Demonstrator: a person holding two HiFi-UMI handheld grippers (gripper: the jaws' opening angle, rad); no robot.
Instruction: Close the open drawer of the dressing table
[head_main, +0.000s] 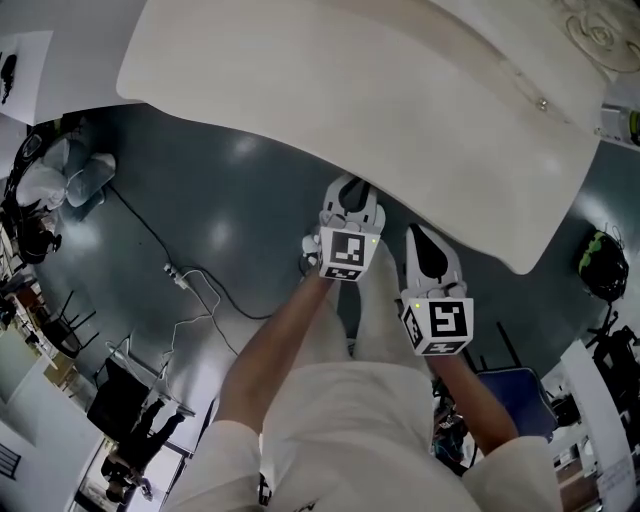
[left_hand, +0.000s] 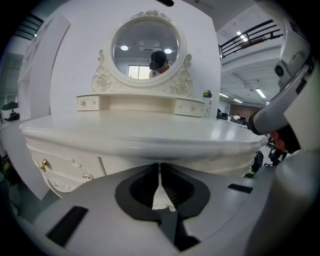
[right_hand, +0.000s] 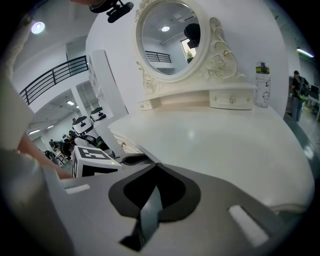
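The white dressing table (head_main: 400, 90) fills the top of the head view, and its top hides any drawer beneath it. My left gripper (head_main: 350, 192) points at the table's front edge, fingertips at or just under the rim. Beside it, my right gripper (head_main: 424, 238) sits slightly lower and to the right. In the left gripper view my left gripper (left_hand: 160, 167) has its jaws together with nothing between them, facing the table front (left_hand: 75, 170) and its brass handle (left_hand: 42, 164). The right gripper (right_hand: 156, 167) is also shut and empty above the table top (right_hand: 215, 140). I cannot make out an open drawer.
An oval mirror (left_hand: 149, 45) with small drawers (left_hand: 87, 103) stands at the table's back, and a bottle (right_hand: 262, 85) at its far corner. A cable and power strip (head_main: 178, 280) lie on the grey floor at left. A blue seat (head_main: 512, 395) is behind my right arm.
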